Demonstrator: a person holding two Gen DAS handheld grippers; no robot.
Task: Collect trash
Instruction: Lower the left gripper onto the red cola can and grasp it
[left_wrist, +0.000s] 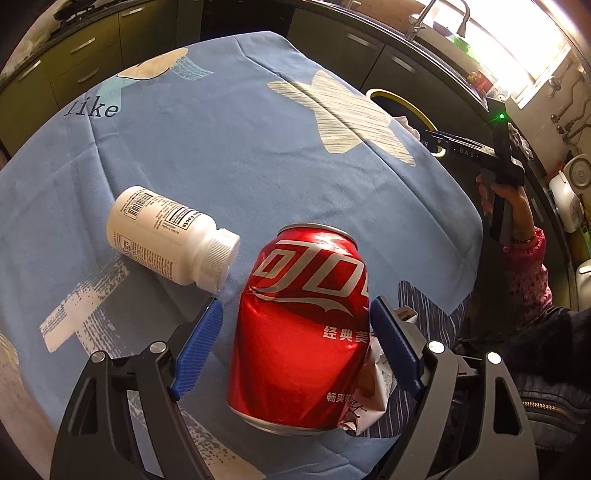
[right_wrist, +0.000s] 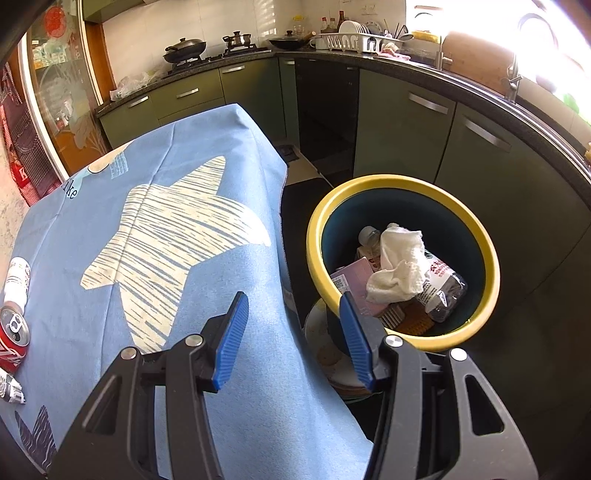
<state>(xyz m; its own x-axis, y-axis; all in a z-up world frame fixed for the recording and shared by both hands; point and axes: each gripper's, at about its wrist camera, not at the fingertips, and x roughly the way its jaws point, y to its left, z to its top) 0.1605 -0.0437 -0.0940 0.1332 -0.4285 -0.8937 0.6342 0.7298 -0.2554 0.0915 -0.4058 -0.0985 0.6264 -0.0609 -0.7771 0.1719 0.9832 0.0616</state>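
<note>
The left gripper (left_wrist: 295, 325) points steeply down at the table (left_wrist: 229, 155), its blue ribbed fingers (left_wrist: 199, 347) spread to either side of a dented red aluminium drink can (left_wrist: 303, 332). The right-hand pad sits against or just beside the can's side; the left-hand pad stands clear of it, so nothing is pinched. The can stands near the table's near edge, printed with large white Chinese characters in the Coca-Cola style and smaller lines of Chinese below. A crumpled white printed wrapper (left_wrist: 373, 391) lies tucked against the can's right side. To the can's left, just apart from it, a white plastic pill bottle (left_wrist: 170, 236) lies on its side, cap toward the can, its label showing a barcode and a panel headed "Facts". The blue tablecloth carries pale star shapes and the word "like" near the far left corner.

The right gripper (right_wrist: 291, 339) is held in a hand (left_wrist: 506, 206) with a pink patterned sleeve, off the table's right edge. It tilts downward, fingers parted with nothing between them, hovering over the table's right edge and the gap beside it. Just right of that edge stands a round dark-blue waste bin with a yellow rim (right_wrist: 491, 258), holding a crumpled white tissue (right_wrist: 399, 262), a pink carton, and a clear bottle with a red-and-white Chinese label. Open blue cloth stretches across the table's middle and far side.
</note>
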